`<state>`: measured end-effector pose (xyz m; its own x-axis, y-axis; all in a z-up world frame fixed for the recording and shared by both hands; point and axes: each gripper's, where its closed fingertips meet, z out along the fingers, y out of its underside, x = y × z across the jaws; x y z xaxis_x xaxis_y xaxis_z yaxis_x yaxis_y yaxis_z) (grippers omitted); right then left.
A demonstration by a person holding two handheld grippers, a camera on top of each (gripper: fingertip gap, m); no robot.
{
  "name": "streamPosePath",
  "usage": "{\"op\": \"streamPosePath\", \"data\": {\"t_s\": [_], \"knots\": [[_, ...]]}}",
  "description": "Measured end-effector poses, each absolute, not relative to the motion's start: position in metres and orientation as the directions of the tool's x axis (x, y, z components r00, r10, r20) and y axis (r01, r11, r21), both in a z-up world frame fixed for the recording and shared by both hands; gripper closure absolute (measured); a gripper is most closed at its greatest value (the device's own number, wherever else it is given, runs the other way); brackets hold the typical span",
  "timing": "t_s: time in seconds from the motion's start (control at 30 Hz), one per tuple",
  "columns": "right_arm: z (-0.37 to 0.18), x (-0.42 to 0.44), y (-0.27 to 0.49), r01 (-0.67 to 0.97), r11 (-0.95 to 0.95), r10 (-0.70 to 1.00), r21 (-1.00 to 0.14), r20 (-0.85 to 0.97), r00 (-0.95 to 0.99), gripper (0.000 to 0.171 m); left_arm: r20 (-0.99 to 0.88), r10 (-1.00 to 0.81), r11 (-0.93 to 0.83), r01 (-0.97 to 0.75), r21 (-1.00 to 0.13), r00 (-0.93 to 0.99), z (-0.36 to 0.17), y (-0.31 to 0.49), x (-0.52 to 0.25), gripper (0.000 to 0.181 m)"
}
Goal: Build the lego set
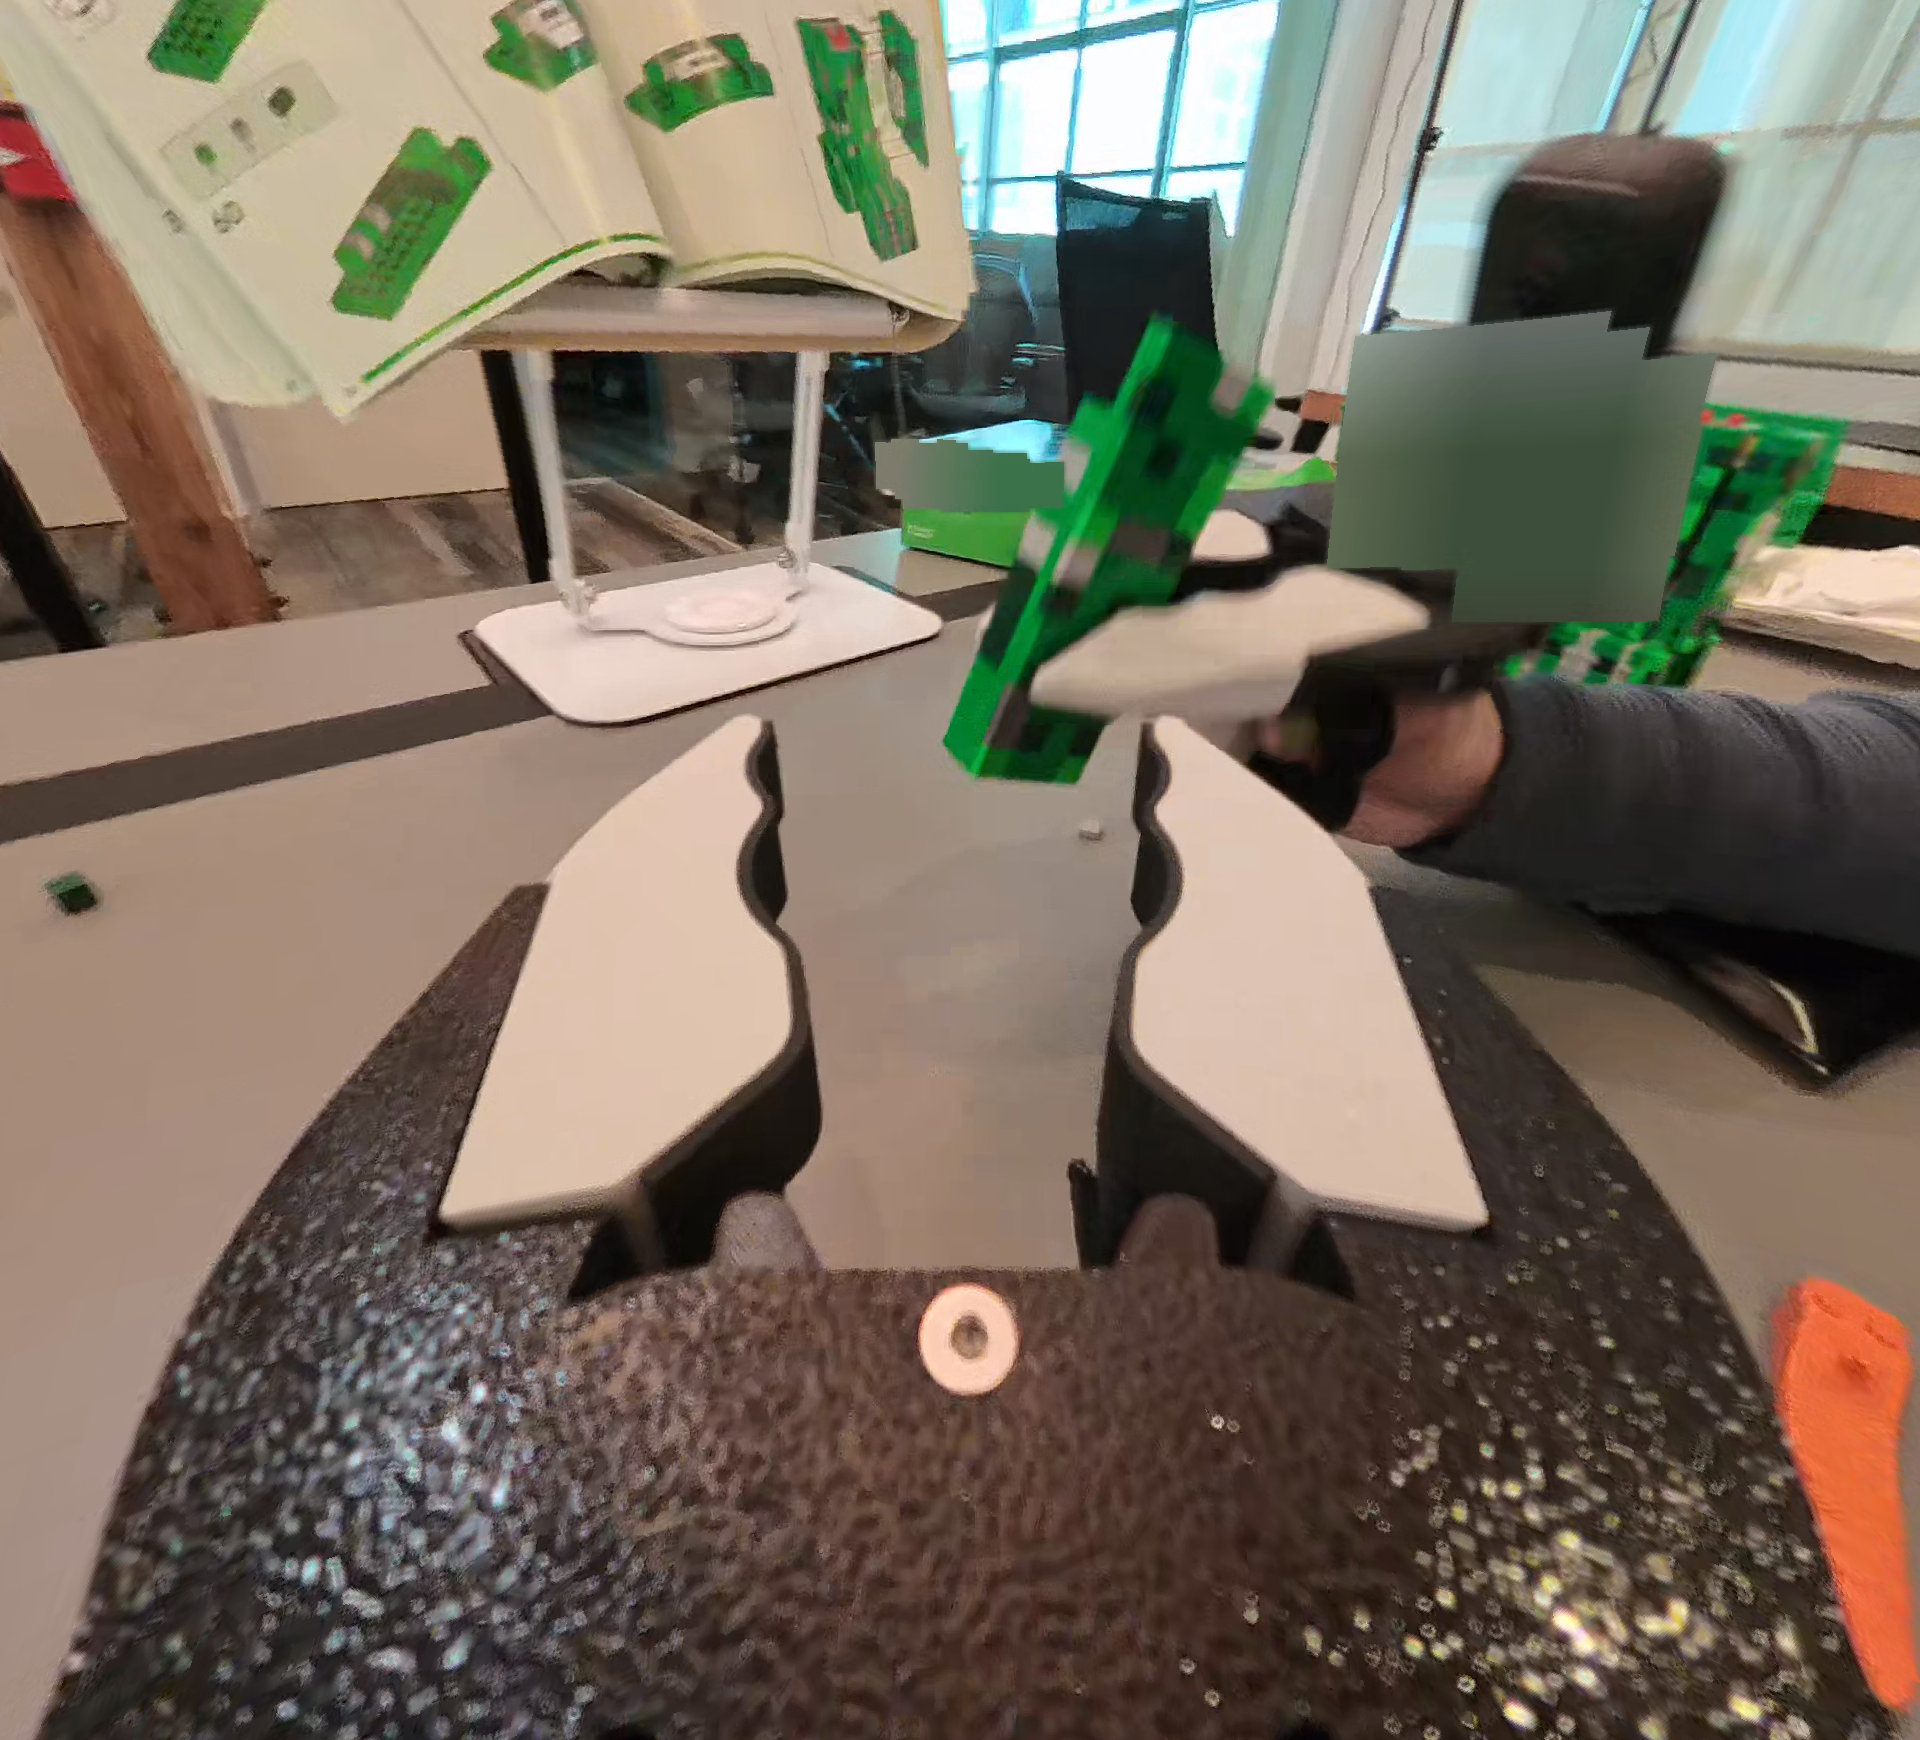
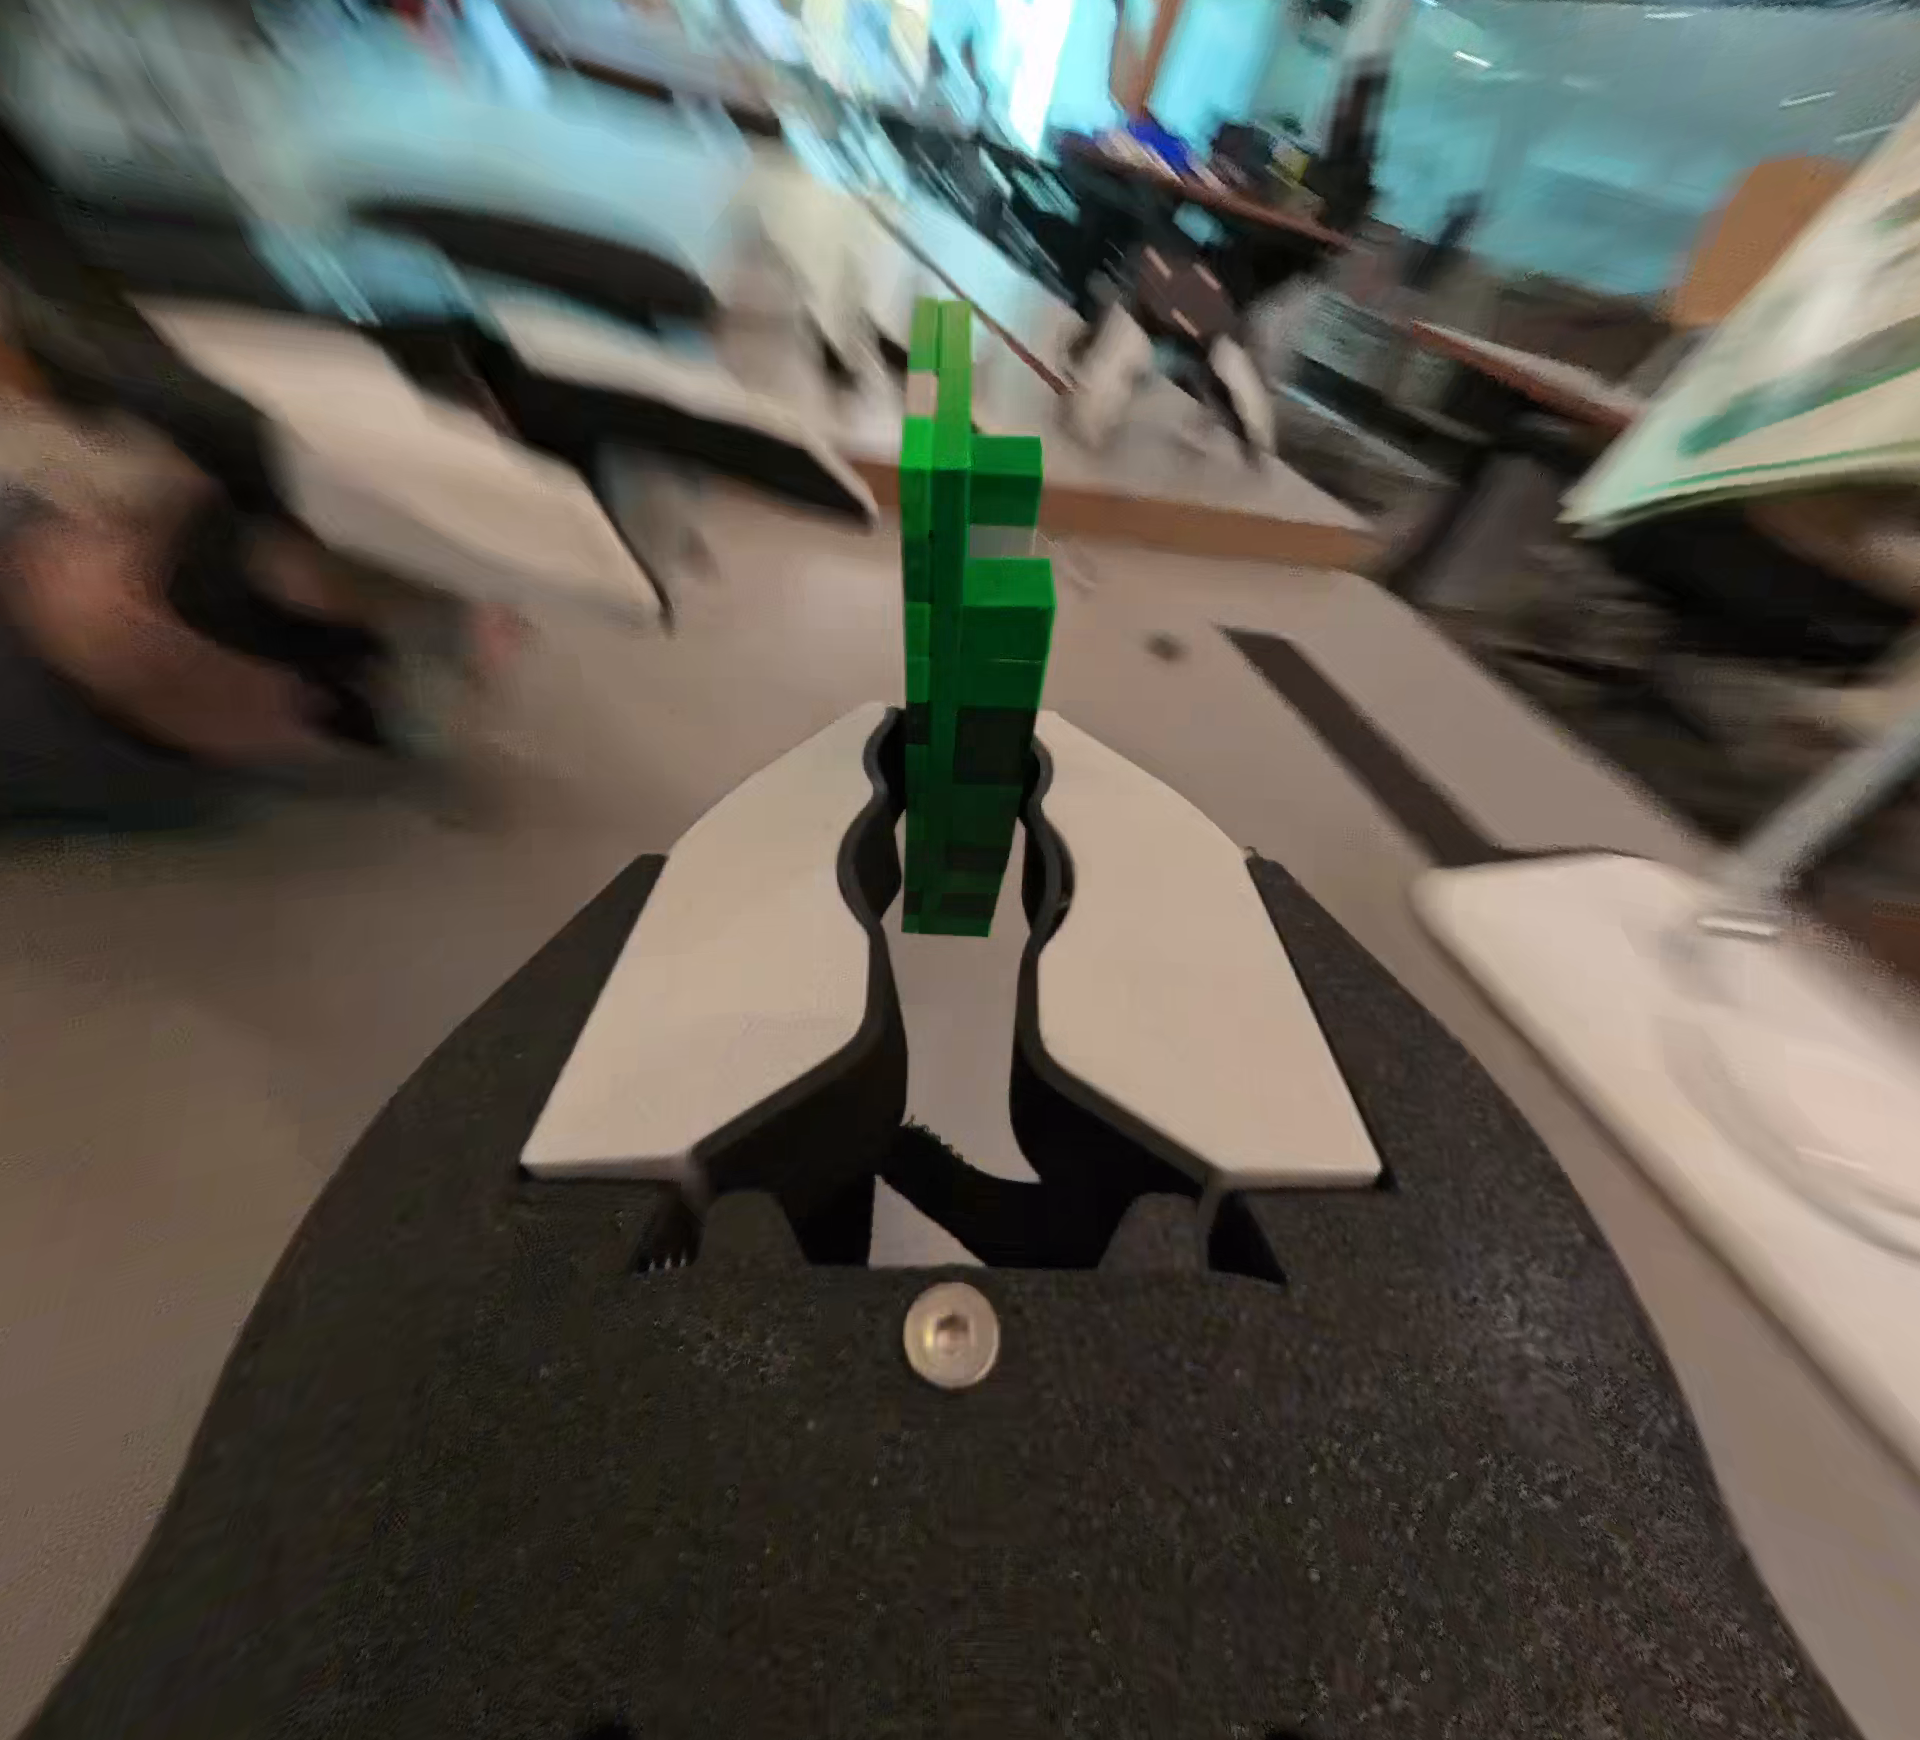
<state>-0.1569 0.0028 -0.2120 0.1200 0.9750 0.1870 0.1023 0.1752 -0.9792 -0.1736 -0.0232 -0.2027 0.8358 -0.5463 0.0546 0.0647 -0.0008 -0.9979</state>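
My right gripper (image 2: pixel 961 760) has its jaws clamped on the green lego assembly (image 2: pixel 966 651), lifted clear above the grey surface (image 1: pixel 312 1015) and tilted in the left wrist view. My left gripper (image 1: pixel 956 817) hangs with jaws spread wide and empty, just below that build, the instruction booklet (image 1: pixel 468 80) propped on its stand beyond.

The left wrist view sits low over the grey table (image 1: pixel 260 1015), facing the far booklet stand (image 1: pixel 707 620) and windows, its own fingers close in front. The right wrist view looks along its fingers from near, background blurred. Both views share the green lego assembly (image 1: pixel 1101 568) (image 2: pixel 966 651), the table (image 2: pixel 260 1015) and the stand's white base (image 2: pixel 1662 1067).
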Motion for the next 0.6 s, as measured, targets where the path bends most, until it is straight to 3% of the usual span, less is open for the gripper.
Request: {"op": "streamPosePath", "data": {"t_s": [0.07, 0.13, 0.43, 0.6], "knots": [[-0.186, -0.145, -0.009, -0.116, -0.119, 0.991, -0.986, -0.110, -0.082, 0.153, 0.053, -0.587, -0.003, 0.063, -0.998, 0.808, -0.204, -0.025, -0.159, 0.119], [-0.171, -0.134, -0.008, -0.218, -0.305, 0.942, -0.927, -0.259, -0.216, 0.153, 0.079, -0.644, -0.016, 0.090, -0.996, 0.761, -0.205, -0.028, -0.144, 0.121], [-0.165, -0.130, -0.027, -0.239, -0.412, 0.866, -0.880, -0.296, -0.403, 0.153, 0.263, -0.731, -0.044, 0.341, -0.939, 0.630, -0.190, -0.029, -0.121, 0.136], [-0.165, -0.130, -0.028, -0.238, -0.432, 0.853, -0.870, -0.308, -0.421, 0.153, 0.287, -0.760, -0.073, 0.362, -0.929, 0.584, -0.191, -0.030, -0.115, 0.151]]}}
